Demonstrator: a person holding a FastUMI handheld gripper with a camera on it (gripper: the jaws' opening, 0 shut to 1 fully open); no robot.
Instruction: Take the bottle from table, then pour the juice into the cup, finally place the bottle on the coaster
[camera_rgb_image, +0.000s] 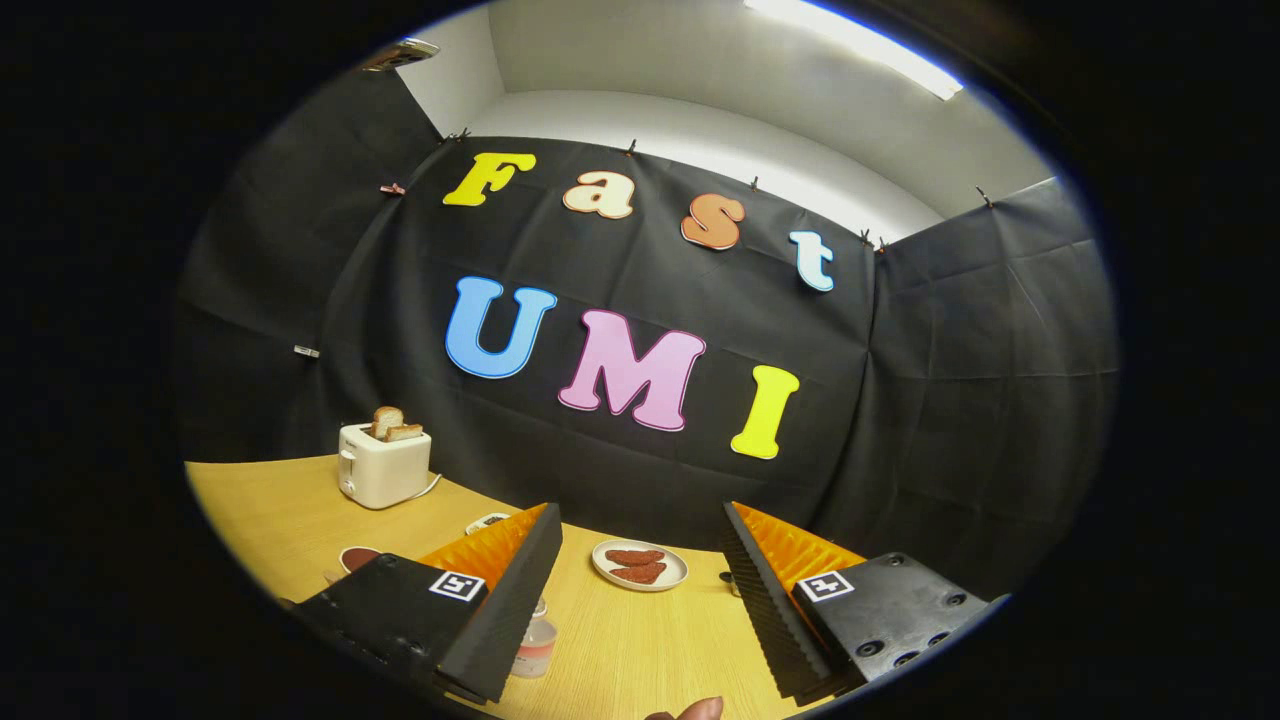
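Overhead, ridged tongs (640, 560) spread wide, empty, above woodgrain table (280, 510), round plate (640, 566).

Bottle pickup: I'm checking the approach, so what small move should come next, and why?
Probably lower the gripper and shift left toward the bottle: the jaws stand open above the table, nothing between them, and the bottle sits partly behind the left finger.

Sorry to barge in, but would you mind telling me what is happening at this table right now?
A person is holding the gripper above the wooden table, its fingers open and holding nothing. A small bottle stands on the table beside one finger, not yet grasped. Just beyond the fingers sits a plate with two reddish pieces, and further off a toaster with bread in it. A fingertip shows at the near edge.
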